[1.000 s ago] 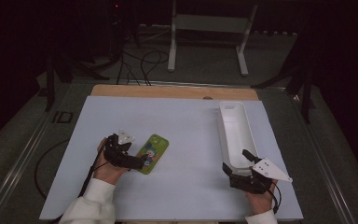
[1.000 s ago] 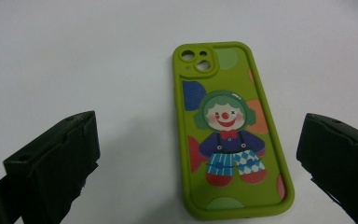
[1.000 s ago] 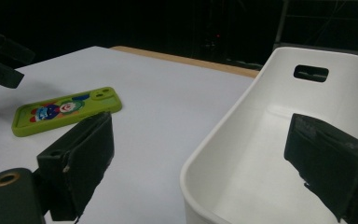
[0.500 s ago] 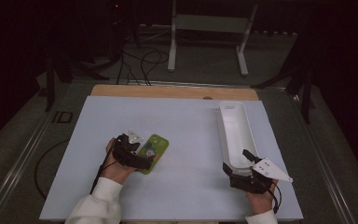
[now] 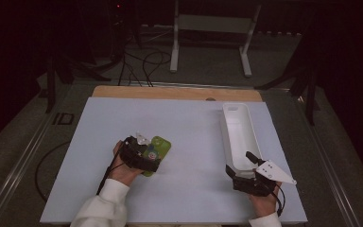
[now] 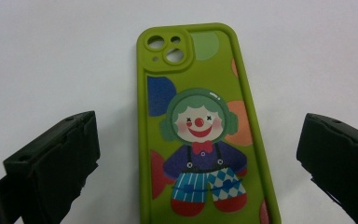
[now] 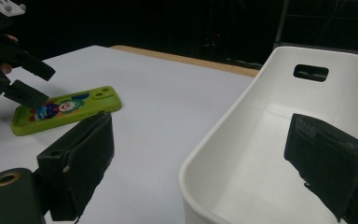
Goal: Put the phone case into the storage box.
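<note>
One green phone case (image 6: pixel 200 126) with a clown picture, lying flat on the desk (image 5: pixel 189 123). One long white tub (image 5: pixel 238 135), standing on the same desk. Two tongs: left one (image 5: pixel 147 153) over the case, right one (image 5: pixel 241 166) at the tub's near end.

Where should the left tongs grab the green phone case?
Across its two long edges near the lower half, coming straight down from above. The phone case lies flat, printed side up, on the table, and the open left tongs already straddle its narrow width.
</note>
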The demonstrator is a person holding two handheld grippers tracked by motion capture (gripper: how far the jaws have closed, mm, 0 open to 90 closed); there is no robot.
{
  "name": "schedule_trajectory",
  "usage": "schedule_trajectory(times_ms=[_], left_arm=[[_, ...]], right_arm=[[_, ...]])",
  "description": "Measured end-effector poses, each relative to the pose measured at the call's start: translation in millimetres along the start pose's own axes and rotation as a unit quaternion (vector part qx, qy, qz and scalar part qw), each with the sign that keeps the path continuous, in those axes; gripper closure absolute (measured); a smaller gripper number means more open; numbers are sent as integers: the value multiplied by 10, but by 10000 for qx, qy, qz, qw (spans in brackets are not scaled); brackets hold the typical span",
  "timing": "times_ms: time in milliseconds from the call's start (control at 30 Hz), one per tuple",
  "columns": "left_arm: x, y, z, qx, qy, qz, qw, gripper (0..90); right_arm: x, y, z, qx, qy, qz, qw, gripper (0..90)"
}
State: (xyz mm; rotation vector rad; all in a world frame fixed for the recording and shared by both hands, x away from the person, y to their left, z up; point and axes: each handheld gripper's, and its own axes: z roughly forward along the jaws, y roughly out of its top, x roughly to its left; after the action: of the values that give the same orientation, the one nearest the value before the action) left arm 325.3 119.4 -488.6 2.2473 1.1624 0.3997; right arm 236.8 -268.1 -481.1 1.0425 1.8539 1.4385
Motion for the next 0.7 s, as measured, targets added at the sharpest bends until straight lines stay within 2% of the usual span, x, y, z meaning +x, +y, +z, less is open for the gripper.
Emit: schedule_trajectory(times_ms=[700], left_arm=[[-24, -24, 225, 413, 20, -74, 9991, 0]], right_arm=[[-8, 5, -11, -18, -13, -19, 10000, 82]])
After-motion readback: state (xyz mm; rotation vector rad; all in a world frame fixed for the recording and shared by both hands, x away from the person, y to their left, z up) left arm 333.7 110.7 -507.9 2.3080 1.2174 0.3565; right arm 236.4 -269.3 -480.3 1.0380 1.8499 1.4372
